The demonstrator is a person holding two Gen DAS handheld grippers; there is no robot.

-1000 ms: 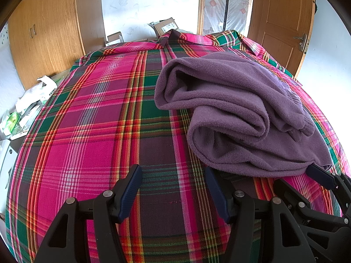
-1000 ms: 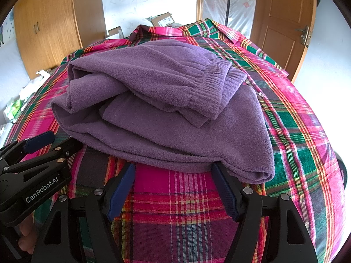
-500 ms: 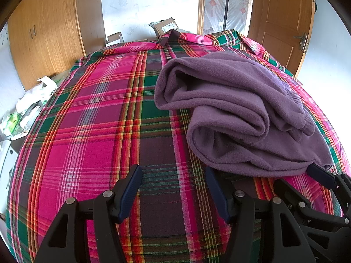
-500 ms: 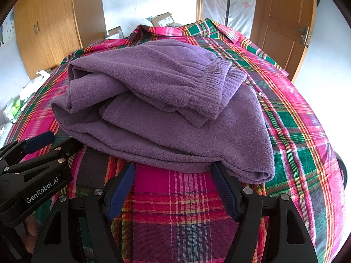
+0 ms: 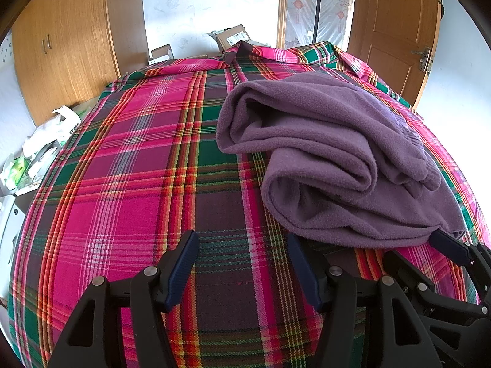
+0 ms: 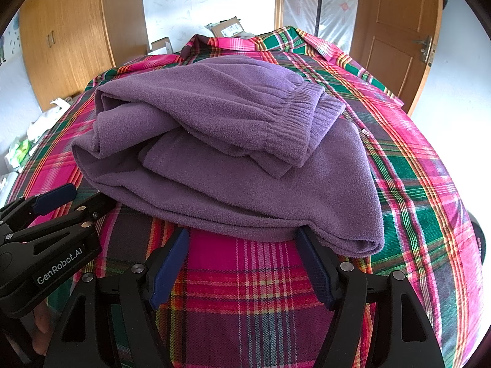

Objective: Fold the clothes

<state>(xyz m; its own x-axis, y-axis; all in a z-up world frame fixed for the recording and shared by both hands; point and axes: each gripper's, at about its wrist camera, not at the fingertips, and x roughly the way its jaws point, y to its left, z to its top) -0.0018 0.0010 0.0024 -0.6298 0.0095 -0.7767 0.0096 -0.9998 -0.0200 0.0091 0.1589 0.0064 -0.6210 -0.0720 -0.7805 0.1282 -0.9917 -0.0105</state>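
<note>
A purple fleece garment (image 6: 233, 153) is lying in a loose, bulky fold on a bed covered with a pink, green and orange plaid sheet (image 5: 129, 184). Its gathered elastic waistband (image 6: 291, 116) is sitting on top, toward the far right of the pile, with thicker layers bunched beneath it — likely a fold only partly finished.

The right gripper (image 6: 242, 260) is waiting at the near edge of the garment, its jaws spread wide and empty, the tips just touching or tucking under the fleece hem; probably lining up to catch that edge for the next fold.

The left gripper (image 5: 242, 263) is hovering over bare sheet just left of the garment's near corner, jaws also spread and holding nothing, seemingly placed to take the other end of the same edge.

Beyond the garment, wooden wardrobes (image 5: 64, 46) and a wooden door (image 5: 399, 30) are standing behind the bed.
</note>
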